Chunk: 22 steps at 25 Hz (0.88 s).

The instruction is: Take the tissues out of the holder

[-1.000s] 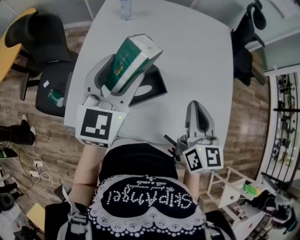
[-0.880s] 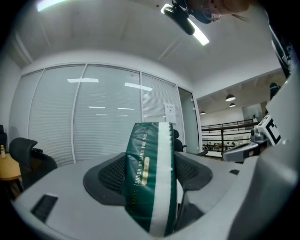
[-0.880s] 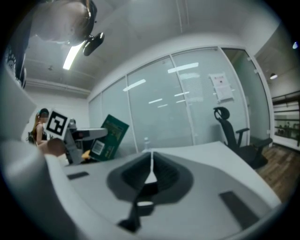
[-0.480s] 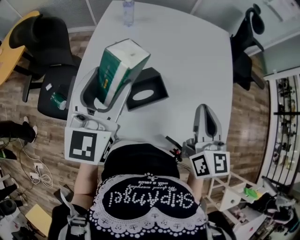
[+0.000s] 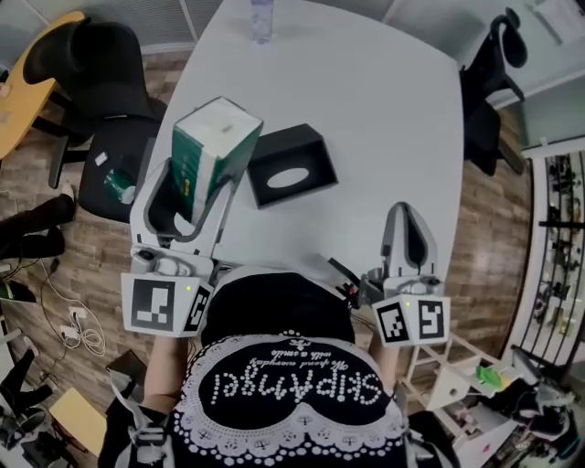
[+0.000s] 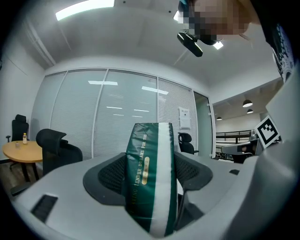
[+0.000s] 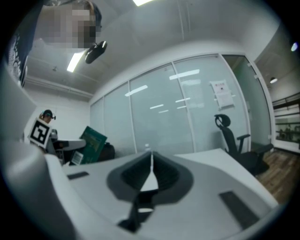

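A green and white tissue pack [image 5: 208, 154] is held in the air at the table's left edge, with my left gripper [image 5: 187, 196] shut on it. The left gripper view shows the pack [image 6: 151, 180] upright between the jaws of the left gripper [image 6: 152, 187]. The black tissue holder [image 5: 287, 165] lies on the white table [image 5: 366, 110], to the right of the pack, its oval slot facing up. My right gripper [image 5: 407, 239] sits low at the table's near right edge, jaws shut and empty. In the right gripper view the right gripper [image 7: 151, 176] is shut, and the pack [image 7: 92, 140] shows far left.
A clear bottle [image 5: 262, 18] stands at the table's far edge. Black office chairs stand to the left [image 5: 110, 101] and to the right [image 5: 489, 91]. A round wooden table [image 5: 27, 82] is at far left. A white shelf unit [image 5: 457, 384] stands low at right.
My left gripper has carried the tissue pack up and away to the left, off the holder. The holder is now fully uncovered. The right gripper has barely moved.
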Each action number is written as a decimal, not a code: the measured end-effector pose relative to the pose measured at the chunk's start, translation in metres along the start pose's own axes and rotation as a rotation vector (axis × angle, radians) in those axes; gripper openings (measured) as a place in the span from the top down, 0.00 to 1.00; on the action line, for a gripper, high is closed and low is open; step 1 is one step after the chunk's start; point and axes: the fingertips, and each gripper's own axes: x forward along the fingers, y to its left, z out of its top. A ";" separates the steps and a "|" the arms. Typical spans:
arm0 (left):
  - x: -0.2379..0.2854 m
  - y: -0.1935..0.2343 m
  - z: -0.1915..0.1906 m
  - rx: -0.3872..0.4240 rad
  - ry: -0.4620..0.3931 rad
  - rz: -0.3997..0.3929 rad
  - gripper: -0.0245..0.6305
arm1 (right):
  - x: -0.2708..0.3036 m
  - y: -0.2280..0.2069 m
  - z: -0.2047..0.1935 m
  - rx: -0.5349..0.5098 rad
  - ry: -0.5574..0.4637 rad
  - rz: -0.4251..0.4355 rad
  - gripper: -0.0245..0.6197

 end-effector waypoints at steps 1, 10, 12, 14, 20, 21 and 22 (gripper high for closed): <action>-0.002 0.001 -0.002 0.002 0.006 0.002 0.46 | 0.000 0.000 0.000 -0.003 0.000 0.001 0.91; -0.017 -0.005 -0.031 -0.004 0.083 -0.015 0.46 | -0.005 -0.006 -0.006 -0.020 0.037 -0.023 0.91; -0.019 -0.006 -0.039 -0.014 0.112 -0.018 0.46 | -0.006 -0.006 -0.010 -0.021 0.052 -0.022 0.91; -0.019 -0.008 -0.044 -0.028 0.126 -0.013 0.46 | -0.008 -0.006 -0.011 -0.026 0.064 -0.023 0.91; -0.013 -0.012 -0.040 -0.030 0.104 -0.027 0.46 | -0.016 -0.014 -0.019 -0.023 0.103 -0.059 0.91; -0.012 -0.013 -0.039 -0.032 0.101 -0.029 0.46 | -0.017 -0.015 -0.021 -0.023 0.110 -0.062 0.91; -0.012 -0.013 -0.039 -0.033 0.102 -0.030 0.46 | -0.018 -0.016 -0.021 -0.023 0.115 -0.065 0.91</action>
